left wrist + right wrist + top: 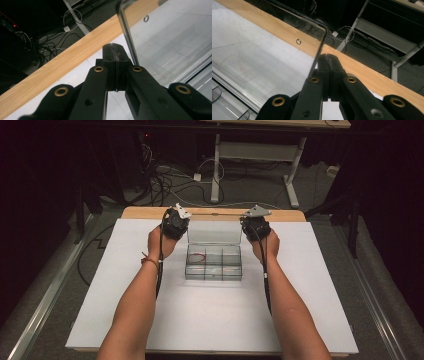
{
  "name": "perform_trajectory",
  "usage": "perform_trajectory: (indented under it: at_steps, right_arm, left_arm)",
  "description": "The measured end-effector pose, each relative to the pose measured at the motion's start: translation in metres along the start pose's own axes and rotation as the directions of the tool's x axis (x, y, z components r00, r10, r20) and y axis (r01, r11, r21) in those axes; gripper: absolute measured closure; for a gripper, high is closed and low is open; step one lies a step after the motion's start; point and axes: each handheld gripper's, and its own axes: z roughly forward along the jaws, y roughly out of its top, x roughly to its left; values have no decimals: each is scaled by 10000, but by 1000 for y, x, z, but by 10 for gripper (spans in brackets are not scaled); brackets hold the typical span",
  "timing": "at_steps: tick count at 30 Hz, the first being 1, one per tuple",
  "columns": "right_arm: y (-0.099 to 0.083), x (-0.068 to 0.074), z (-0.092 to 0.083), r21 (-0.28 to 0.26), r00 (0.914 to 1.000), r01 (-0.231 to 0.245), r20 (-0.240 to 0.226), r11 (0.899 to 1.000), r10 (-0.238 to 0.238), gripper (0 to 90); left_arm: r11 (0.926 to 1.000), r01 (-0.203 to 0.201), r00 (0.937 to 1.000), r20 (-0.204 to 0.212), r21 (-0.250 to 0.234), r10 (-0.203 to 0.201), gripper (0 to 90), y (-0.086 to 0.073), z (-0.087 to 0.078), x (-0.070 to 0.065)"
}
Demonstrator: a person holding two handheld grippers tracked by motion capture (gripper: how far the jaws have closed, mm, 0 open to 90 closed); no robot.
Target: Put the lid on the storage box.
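Observation:
A clear plastic compartment box sits mid-board with its lid standing open at the back. A red loop lies in its rear left compartment. My left gripper is at the lid's left end and my right gripper at its right end. In the left gripper view the jaws are pressed together with nothing between them, and the lid's edge passes just right of them. In the right gripper view the jaws are likewise shut, with the lid's corner just to their left.
The box rests on a white board laid over a wooden table whose far strip shows behind the grippers. Beyond the table edge are floor cables and a desk frame. Metal rails run along both sides.

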Motion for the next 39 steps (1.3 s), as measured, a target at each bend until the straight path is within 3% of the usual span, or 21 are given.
perform_trajectory:
  at_steps: [11,39]
  right_arm:
    - [-3,2,-5,-121,10000,-27,-3,9999,27,900]
    - [-8,8,-15,-305,10000,-78,-4,9995,78,900]
  left_arm:
    - [9998,182,9998,63,-74,-182,875,-2,-4,-1]
    - [9996,51,10000,-69,-276,-53,875,-9,-14,-9]
